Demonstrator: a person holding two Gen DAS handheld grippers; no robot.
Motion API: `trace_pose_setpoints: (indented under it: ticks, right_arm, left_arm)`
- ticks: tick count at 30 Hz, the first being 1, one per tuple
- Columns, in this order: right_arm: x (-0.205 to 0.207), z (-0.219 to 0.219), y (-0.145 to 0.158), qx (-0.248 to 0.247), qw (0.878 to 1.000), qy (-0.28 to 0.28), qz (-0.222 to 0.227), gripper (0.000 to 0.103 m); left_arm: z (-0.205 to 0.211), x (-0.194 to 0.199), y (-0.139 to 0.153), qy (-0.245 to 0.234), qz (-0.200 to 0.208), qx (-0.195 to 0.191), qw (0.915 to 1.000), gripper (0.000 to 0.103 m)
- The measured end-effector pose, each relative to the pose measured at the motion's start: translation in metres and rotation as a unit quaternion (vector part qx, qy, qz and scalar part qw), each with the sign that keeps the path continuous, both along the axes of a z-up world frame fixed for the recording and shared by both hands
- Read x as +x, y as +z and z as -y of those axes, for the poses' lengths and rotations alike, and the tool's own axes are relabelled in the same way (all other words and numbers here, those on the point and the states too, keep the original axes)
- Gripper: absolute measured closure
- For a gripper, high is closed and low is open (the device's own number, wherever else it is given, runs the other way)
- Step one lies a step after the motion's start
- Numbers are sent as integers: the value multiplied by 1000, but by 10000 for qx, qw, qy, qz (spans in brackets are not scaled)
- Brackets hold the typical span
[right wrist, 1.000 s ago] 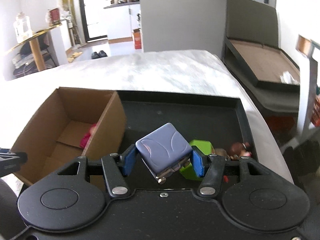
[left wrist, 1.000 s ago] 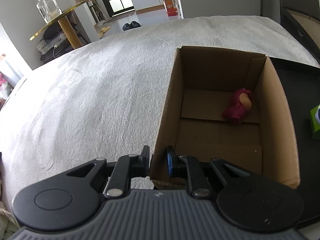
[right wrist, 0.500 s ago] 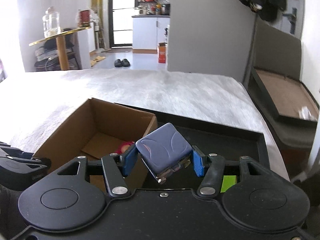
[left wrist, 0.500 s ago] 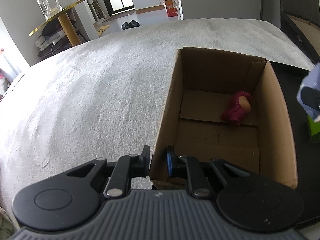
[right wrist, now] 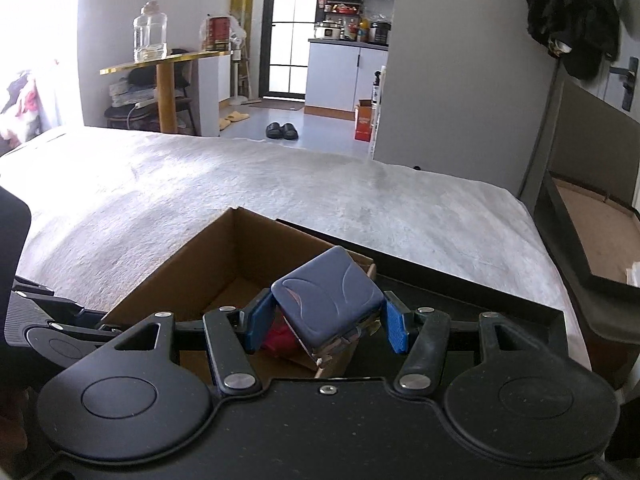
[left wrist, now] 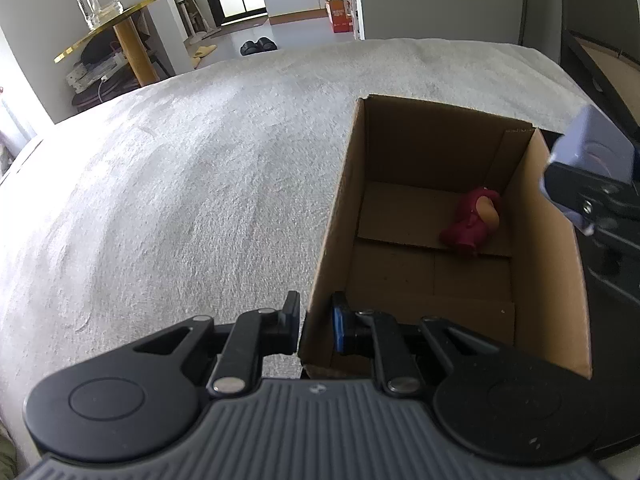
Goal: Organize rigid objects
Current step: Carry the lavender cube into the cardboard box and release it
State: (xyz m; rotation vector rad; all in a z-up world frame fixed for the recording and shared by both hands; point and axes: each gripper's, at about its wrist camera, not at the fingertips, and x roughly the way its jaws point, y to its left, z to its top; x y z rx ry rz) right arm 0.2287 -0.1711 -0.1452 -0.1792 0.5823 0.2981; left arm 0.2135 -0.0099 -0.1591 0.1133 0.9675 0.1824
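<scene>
An open cardboard box point(left wrist: 552, 264) stands on the white bedcover, with a magenta toy figure point(left wrist: 472, 220) on its floor at the far right. My left gripper point(left wrist: 316, 318) is shut on the box's near left wall. My right gripper point(right wrist: 326, 322) is shut on a blue-purple square case point(right wrist: 326, 296), tilted, held over the box's right wall point(right wrist: 344, 356). The case also shows at the right edge of the left wrist view point(left wrist: 592, 160). The magenta toy point(right wrist: 280, 338) shows under the case.
A black tray point(right wrist: 472, 304) lies right of the box. The white bedcover point(left wrist: 180, 184) spreads left and behind. A dark open case point(right wrist: 592, 232) stands off the bed's right side. A gold side table with a glass jar point(right wrist: 150, 38) is at the far left.
My right gripper has carried the blue-purple case up and left, from above the black tray to over the box's right wall. The left gripper has kept its hold on the box.
</scene>
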Motion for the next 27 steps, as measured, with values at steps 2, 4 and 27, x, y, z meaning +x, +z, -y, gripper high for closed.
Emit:
trace_pose_setpoints:
  ticks: [2,4,27]
  right_arm:
    - [1,-5,1,-24,10000,43,6,48]
    - [2,-8,0,-59,9999,105,0,48]
    - [1,-4,-7,-31,9986,-44,-523,29]
  left_arm:
    - [-1,1,1,12,-7,-44,10000,88]
    - [-3,1,1,23,-13,-96,10000,88]
    - [-9,0,4,12,-11,-216,9998,89]
